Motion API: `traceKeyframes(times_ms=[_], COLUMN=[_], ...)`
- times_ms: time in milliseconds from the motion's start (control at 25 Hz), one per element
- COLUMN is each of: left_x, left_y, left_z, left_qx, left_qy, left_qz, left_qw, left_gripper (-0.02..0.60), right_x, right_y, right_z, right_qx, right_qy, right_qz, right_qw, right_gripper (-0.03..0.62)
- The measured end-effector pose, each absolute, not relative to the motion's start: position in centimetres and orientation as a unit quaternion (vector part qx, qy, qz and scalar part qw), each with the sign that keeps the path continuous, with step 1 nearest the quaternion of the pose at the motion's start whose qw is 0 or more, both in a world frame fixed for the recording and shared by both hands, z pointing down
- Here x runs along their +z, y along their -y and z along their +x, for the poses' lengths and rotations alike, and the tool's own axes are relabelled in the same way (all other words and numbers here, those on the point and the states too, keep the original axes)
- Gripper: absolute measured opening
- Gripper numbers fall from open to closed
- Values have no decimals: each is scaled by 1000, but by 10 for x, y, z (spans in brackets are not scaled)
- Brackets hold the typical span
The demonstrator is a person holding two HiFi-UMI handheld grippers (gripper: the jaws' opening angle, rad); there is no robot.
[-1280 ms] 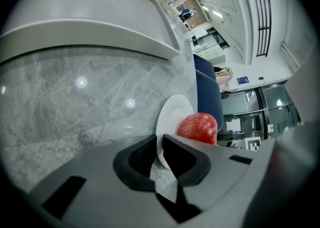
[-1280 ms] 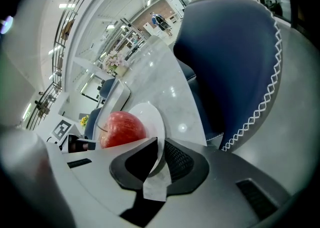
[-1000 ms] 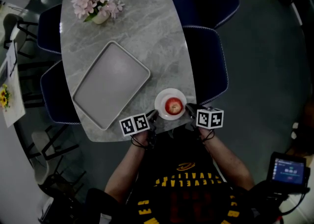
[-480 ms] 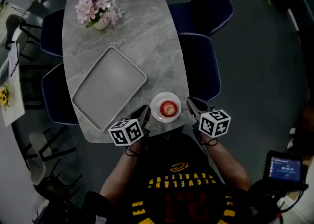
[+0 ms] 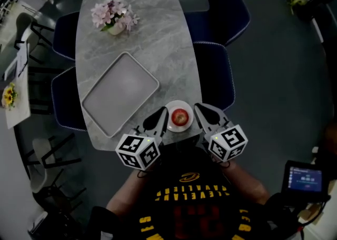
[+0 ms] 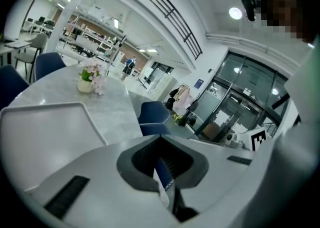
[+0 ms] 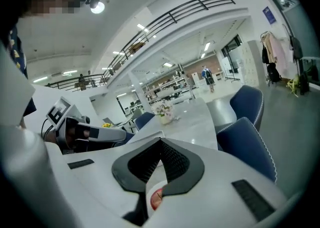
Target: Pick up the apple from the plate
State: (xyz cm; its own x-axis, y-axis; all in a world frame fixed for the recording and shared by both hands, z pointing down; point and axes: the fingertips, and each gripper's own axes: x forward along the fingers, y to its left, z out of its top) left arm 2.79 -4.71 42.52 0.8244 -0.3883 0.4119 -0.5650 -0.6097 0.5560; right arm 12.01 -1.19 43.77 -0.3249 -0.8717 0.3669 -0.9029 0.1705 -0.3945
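Overhead, flanked the apple (image 5: 180,116), sitting on the plate (image 5: 171,107), with left gripper (image 5: 164,112) and right gripper (image 5: 198,107) angled inward, jaws pinched shut, empty; couldn't read the inverted shirt lettering (image 5: 184,191).

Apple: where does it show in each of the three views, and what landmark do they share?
Head view: apple on the plate, at the table's near edge, lower centre.
Left gripper view: not in it.
Right gripper view: a red sliver at the bottom, just left of centre.
Shared landmark: the flowers at the table's far end.
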Motion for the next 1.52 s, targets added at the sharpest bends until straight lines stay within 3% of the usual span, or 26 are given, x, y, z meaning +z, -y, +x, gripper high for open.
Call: traceKeyframes(times_ms=[160,400,1040,1520], left_x=[398,380,315,312], left_y=[36,22,4,-7], left_z=[36,38,48,66], left_qx=[115,78,26,41], left_qy=[265,268,250,233], left_qz=[905,903,949,954], left_qw=[312,327,192,183], left_gripper=[0,0,0,0], right_x=[405,378,331,322], right_y=[12,6,-5,-18], right_z=[111,97,93,109], right_qx=[230,194,114,95], right_qy=[786,805,817,805], right_qz=[574,560,566,586], right_qw=[19,13,-12,-25], right_gripper=[5,5,5,5])
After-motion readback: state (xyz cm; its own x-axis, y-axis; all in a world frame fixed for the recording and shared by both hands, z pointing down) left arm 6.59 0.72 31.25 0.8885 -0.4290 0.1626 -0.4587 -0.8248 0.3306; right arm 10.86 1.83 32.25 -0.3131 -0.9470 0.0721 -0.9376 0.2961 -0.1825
